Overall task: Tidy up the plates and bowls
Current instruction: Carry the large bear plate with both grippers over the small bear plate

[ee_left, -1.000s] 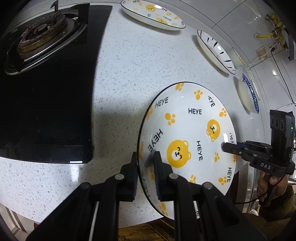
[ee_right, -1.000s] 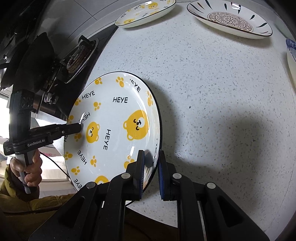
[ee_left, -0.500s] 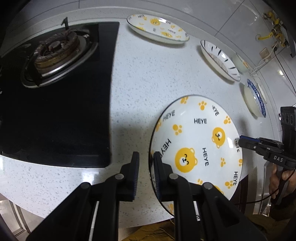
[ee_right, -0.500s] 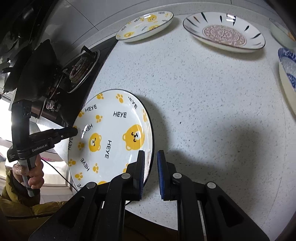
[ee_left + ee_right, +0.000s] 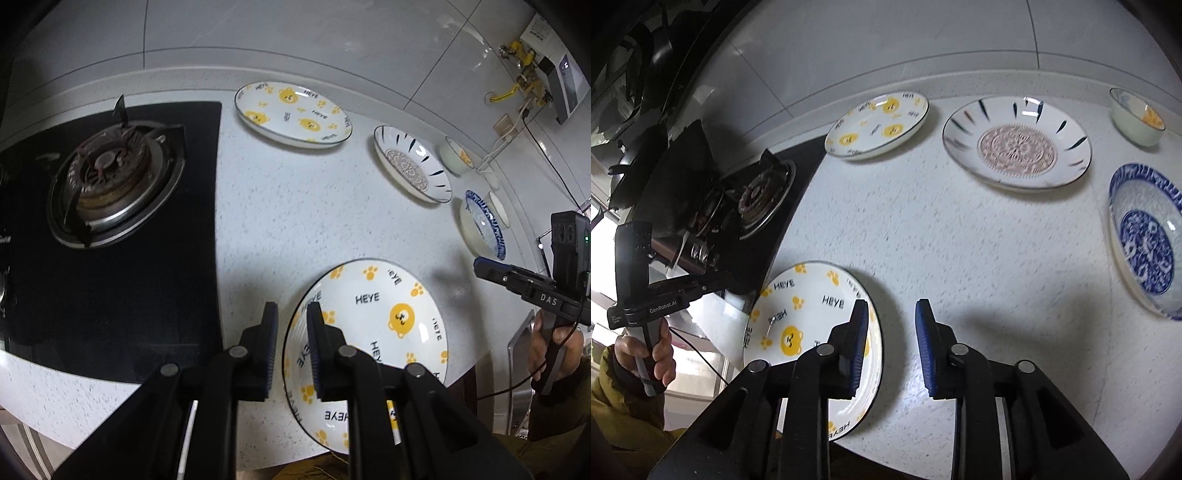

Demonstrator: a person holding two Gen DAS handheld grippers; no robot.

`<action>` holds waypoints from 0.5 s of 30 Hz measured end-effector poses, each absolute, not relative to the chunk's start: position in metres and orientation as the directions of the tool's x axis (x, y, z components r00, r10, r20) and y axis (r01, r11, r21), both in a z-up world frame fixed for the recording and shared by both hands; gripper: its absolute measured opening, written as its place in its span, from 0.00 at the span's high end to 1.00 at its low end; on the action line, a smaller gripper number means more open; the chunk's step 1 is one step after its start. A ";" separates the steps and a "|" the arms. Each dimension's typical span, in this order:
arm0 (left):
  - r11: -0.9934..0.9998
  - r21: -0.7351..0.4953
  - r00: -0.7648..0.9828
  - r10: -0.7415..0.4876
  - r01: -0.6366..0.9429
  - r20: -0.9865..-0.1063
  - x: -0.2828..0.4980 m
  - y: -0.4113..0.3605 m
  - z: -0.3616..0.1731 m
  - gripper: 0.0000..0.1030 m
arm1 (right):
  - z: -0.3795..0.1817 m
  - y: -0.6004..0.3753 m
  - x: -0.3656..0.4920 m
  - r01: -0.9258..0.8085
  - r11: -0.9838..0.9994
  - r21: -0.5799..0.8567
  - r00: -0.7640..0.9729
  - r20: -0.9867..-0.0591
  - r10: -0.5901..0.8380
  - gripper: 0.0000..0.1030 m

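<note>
Bear plate [image 5: 373,332]: flat on counter [image 5: 295,206], near rim hidden behind left gripper [image 5: 291,343]. Both grippers spread, gripping nothing; right gripper [image 5: 891,343] beside the rim.

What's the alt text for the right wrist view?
The right gripper hangs open over a speckled white counter, its left finger overlapping the near bear-print plate. Beyond lie a second bear-print plate, a striped plate, a blue-patterned bowl and a small bowl; the left gripper and a gas burner are at left.
</note>
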State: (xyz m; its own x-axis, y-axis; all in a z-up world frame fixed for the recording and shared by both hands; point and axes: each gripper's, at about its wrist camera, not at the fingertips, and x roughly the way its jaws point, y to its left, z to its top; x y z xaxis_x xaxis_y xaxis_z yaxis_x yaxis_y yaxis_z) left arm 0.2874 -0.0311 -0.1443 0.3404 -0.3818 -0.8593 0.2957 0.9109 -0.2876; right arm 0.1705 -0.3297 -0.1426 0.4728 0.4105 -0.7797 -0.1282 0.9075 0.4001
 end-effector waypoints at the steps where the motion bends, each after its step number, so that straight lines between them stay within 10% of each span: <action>1: 0.910 -0.286 0.343 -0.383 0.301 -0.858 0.291 -0.033 -0.142 0.85 | -0.140 -0.334 0.173 -0.121 0.911 0.395 0.484 -0.777 0.402 0.75; 15: 0.886 -0.249 0.427 -0.415 0.392 -0.804 0.351 -0.049 -0.110 0.85 | -0.113 -0.343 0.230 -0.155 0.925 0.346 0.550 -0.748 0.372 0.74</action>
State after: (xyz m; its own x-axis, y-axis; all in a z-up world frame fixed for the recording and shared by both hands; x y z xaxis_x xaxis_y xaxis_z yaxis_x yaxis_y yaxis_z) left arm 0.3508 -0.0487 -0.1096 0.4268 -0.4148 -0.8036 0.3916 0.8857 -0.2493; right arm 0.2301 -0.3435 -0.1127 0.5502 0.3719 -0.7476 -0.1551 0.9253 0.3461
